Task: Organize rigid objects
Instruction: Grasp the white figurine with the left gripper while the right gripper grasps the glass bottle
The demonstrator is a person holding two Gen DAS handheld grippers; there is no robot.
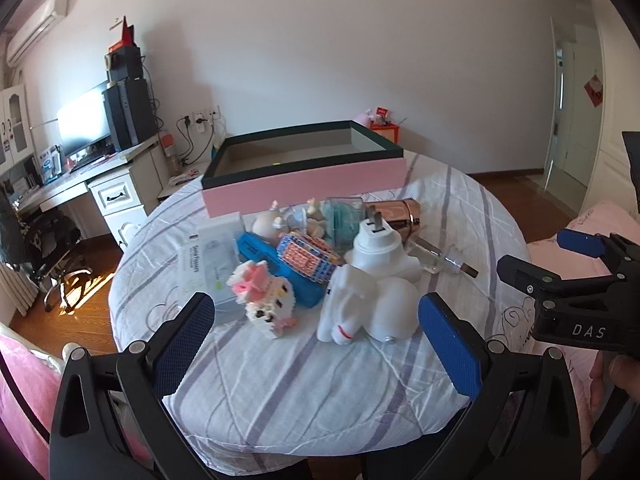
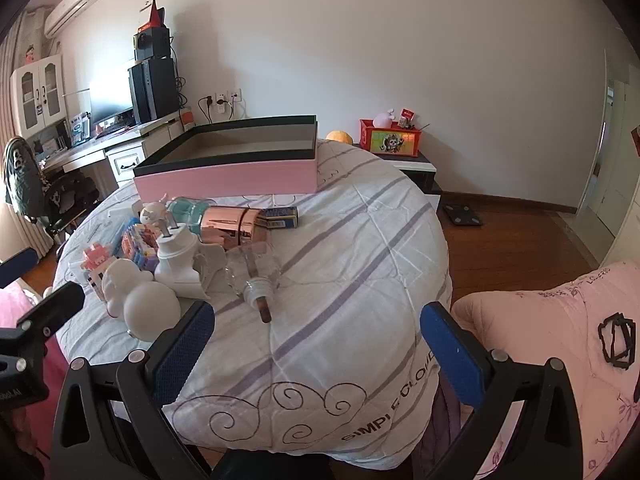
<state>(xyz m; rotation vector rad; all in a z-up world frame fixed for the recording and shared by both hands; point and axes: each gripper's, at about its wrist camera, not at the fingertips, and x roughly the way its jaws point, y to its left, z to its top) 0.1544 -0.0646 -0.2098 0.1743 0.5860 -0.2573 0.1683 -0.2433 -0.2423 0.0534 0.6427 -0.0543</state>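
Our left gripper point(image 1: 316, 344) has its jaws spread wide and empty, hovering at the near edge of the table point(image 1: 304, 400), with the white figurine point(image 1: 360, 304) and the pink-bowed block cat point(image 1: 260, 296) just beyond its blue pads point(image 1: 184, 344). Our right gripper point(image 2: 318, 354) is likewise spread and holds nothing, hanging over bare cloth to the right of the pile, the glass bottle point(image 2: 250, 276) nearest its left finger. Past these, the rest of the clutter sits bunched together: a white plug adapter point(image 1: 376, 244), a blue case point(image 1: 280, 268), a rose-gold cylinder point(image 1: 396, 216) and a small blue packet point(image 2: 280, 216). Farthest off stands the open pink box point(image 1: 304, 184), which looks empty and is, we judge, where everything belongs. To start well we should take a near, free-standing piece first, probably the block cat, closing across its narrow sides and lifting straight up so its neighbours are not dragged. The figurine looks smooth and rounded, so we would grip it low and squarely.
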